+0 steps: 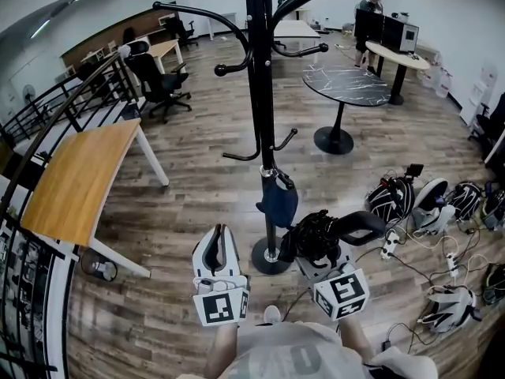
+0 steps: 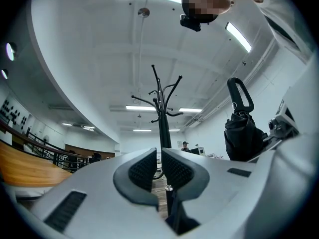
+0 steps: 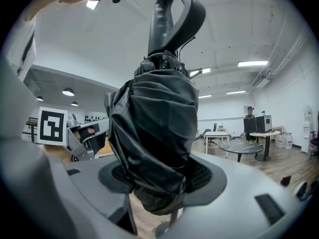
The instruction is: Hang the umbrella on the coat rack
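The black coat rack stands straight ahead, its round base on the wood floor just beyond both grippers. A dark blue bag hangs from a low hook. My right gripper is shut on a folded black umbrella, whose looped handle sticks out to the right; in the right gripper view the umbrella stands upright between the pads. My left gripper is beside it, left of the base, shut with nothing between its pads. From the left gripper view, the rack rises ahead and the umbrella is at the right.
A wooden table and a black railing are on the left. A round dark table stands behind the rack on the right, office chairs at the back left. Helmets and cables litter the floor at right. A person stands far back.
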A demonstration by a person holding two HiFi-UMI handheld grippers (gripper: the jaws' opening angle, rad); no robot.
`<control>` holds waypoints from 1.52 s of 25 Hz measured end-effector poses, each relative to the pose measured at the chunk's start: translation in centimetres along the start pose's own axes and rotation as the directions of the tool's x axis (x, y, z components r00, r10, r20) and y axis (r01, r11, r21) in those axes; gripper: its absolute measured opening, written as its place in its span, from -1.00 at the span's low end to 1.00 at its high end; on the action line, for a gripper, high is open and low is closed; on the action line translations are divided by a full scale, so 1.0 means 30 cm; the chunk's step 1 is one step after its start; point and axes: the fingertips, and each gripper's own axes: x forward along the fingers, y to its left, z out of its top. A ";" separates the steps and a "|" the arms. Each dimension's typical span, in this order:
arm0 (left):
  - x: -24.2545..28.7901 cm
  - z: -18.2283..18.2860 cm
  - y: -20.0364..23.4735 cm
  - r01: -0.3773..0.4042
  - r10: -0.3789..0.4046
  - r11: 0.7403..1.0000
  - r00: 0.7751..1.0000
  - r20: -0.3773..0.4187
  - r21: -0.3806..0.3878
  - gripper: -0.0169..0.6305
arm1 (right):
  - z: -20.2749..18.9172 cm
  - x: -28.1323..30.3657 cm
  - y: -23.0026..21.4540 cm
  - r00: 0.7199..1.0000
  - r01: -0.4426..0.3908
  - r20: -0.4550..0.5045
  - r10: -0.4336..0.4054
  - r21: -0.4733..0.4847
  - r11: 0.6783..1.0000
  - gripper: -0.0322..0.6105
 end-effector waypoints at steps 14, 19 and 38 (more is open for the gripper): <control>0.035 0.103 0.031 -0.042 0.040 0.998 0.998 0.038 0.036 -0.86 | 0.249 0.020 0.028 0.987 -0.143 0.077 0.138 0.066 0.988 -0.05; 0.133 0.252 0.057 -0.059 0.048 0.994 0.991 0.125 0.087 -0.86 | 0.478 0.057 0.062 0.964 -0.245 0.105 0.244 -0.003 0.969 -0.05; 0.177 0.516 0.251 -0.162 0.124 0.969 0.972 0.199 0.188 -0.86 | 1.261 0.251 0.386 0.792 -0.609 -0.057 0.607 -0.131 0.782 -0.05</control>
